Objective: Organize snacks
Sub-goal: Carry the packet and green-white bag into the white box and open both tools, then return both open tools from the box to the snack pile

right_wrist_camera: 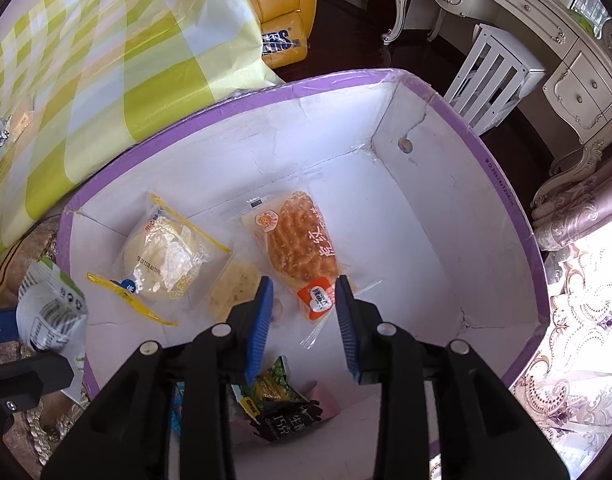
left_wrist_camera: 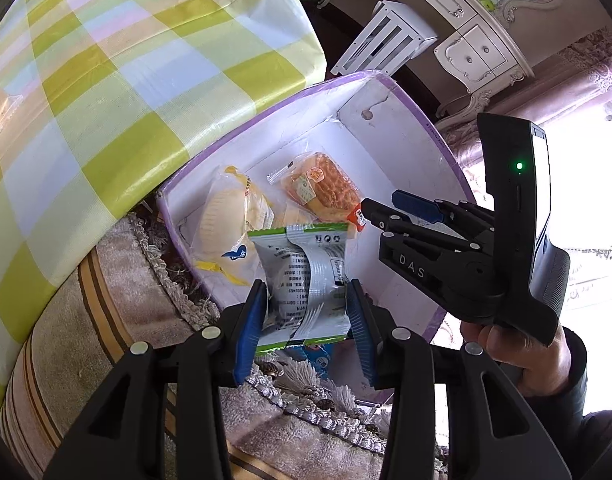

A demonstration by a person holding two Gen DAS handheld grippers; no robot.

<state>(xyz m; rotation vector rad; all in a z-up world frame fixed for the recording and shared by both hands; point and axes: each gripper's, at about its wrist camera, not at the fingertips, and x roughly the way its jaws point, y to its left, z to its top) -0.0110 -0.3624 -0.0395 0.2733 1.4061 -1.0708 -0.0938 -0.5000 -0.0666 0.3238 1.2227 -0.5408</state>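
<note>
The left gripper (left_wrist_camera: 307, 316) is clenched on a silver and green snack packet (left_wrist_camera: 306, 280), its blue fingers (left_wrist_camera: 250, 332) pressing the wrapper from both sides. The packet hangs above the near rim of a white box with purple edging (left_wrist_camera: 405, 92), not yet inside it. In the right wrist view the same packet (right_wrist_camera: 52, 308) shows at the left, over the box wall.

The right gripper (right_wrist_camera: 304, 328) is released, its fingers spread with nothing between them, and it hovers low inside the box (right_wrist_camera: 445, 240). Directly under it lies an orange-wrapped pastry (right_wrist_camera: 302, 244). Beside that lie a round pale bun in a clear bag (right_wrist_camera: 166, 260), a flat pale biscuit packet (right_wrist_camera: 230, 292), and a dark wrapper with a green one (right_wrist_camera: 282, 400) near the front wall.

Risks, as judgement:
- The packet is held by crumpled film only. If the wrapper slides, it may fall outside the box onto the fringed cloth (left_wrist_camera: 166, 320) below the rim.
- Release before the packet clears the rim may leave it perched on the wall.
- Both grippers share one small box; a lowering left gripper may strike the right one.
- The checked bench (left_wrist_camera: 106, 80) stands just beside the box; a knock may shift the box.
</note>
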